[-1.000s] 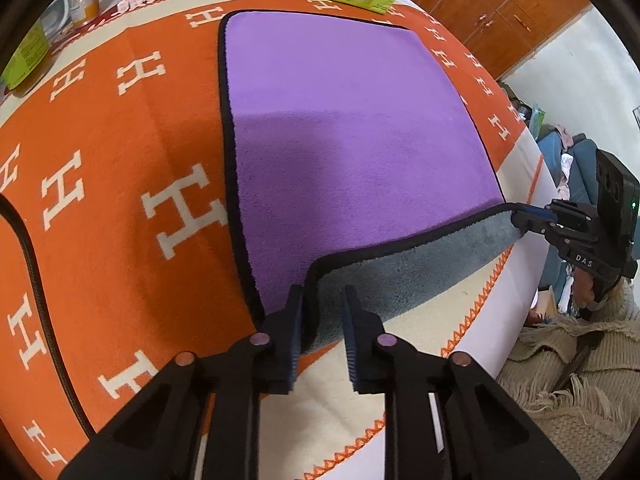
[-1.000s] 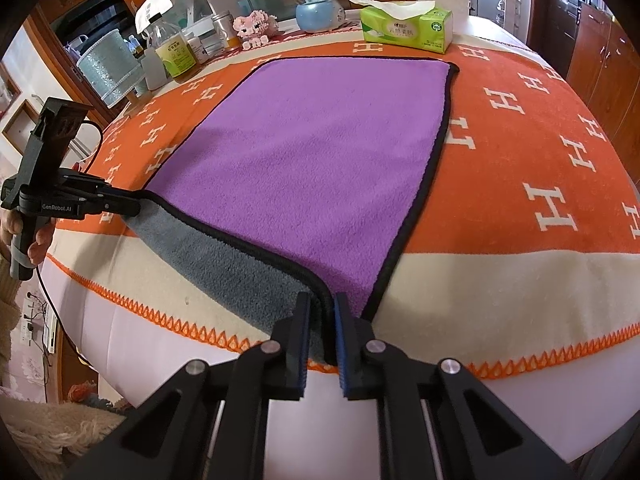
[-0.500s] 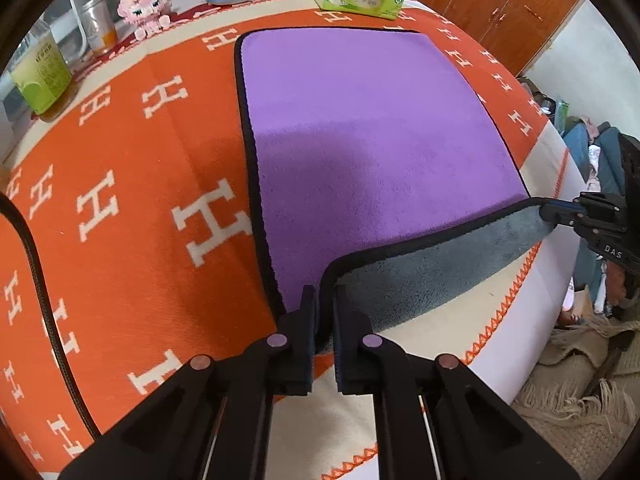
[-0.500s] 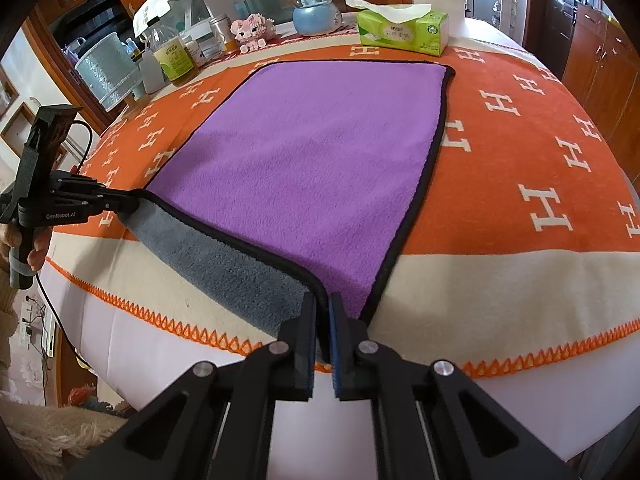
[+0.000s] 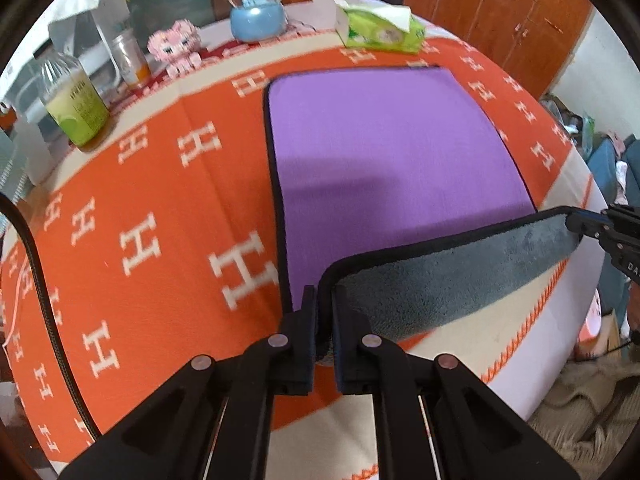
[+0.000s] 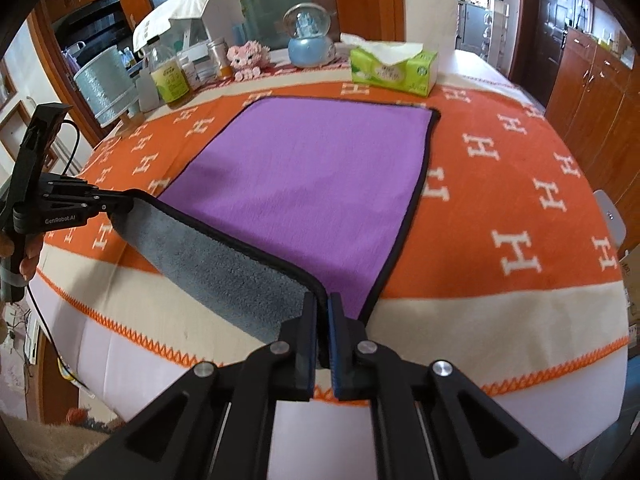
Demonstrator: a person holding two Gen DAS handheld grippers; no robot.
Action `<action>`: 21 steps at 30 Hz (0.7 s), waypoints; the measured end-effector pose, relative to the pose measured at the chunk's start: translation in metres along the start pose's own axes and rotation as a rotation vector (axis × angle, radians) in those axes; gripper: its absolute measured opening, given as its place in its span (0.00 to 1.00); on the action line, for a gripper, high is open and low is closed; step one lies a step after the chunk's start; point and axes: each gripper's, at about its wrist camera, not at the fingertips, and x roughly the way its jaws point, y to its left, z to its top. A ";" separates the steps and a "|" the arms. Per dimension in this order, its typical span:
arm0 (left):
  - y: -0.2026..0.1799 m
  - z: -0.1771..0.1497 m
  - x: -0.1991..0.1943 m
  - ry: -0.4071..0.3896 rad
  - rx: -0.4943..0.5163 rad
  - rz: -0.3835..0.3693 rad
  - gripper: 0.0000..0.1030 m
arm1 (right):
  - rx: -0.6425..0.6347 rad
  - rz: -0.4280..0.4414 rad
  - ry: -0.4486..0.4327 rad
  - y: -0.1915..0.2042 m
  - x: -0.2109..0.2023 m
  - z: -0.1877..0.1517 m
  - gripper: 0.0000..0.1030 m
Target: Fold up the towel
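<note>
A purple towel [image 5: 384,152] with a black hem and a grey underside lies flat on the orange blanket; it also shows in the right wrist view [image 6: 312,184]. My left gripper [image 5: 325,320] is shut on the towel's near left corner. My right gripper [image 6: 323,320] is shut on the near right corner. The near edge is lifted off the table and stretched between them, its grey underside [image 5: 452,276] facing me. Each gripper shows in the other's view, the right one [image 5: 576,222] and the left one [image 6: 120,204].
The table wears an orange blanket [image 5: 160,216] with white H marks. At the far edge stand a green tissue box [image 6: 394,68], a blue snow globe [image 6: 310,38], a pink toy [image 6: 248,58], bottles [image 6: 168,74] and a metal bucket [image 6: 104,84]. Wooden cabinets [image 6: 592,92] stand to the right.
Both grippers closed fully on the towel corners and rose, lifting the near edge higher off the table and away from the front, so more of the far table shows.
</note>
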 end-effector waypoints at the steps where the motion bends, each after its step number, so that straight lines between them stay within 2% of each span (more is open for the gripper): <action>1: 0.001 0.004 -0.001 -0.011 -0.006 0.007 0.05 | -0.001 -0.007 -0.007 -0.001 -0.001 0.003 0.04; 7: 0.004 0.040 -0.005 -0.081 -0.045 0.060 0.05 | 0.004 -0.047 -0.064 -0.009 -0.004 0.034 0.04; 16: 0.013 0.115 -0.001 -0.182 -0.083 0.134 0.05 | 0.052 -0.095 -0.147 -0.037 0.003 0.106 0.04; 21: 0.019 0.146 0.017 -0.190 -0.104 0.179 0.05 | 0.093 -0.102 -0.148 -0.055 0.021 0.139 0.04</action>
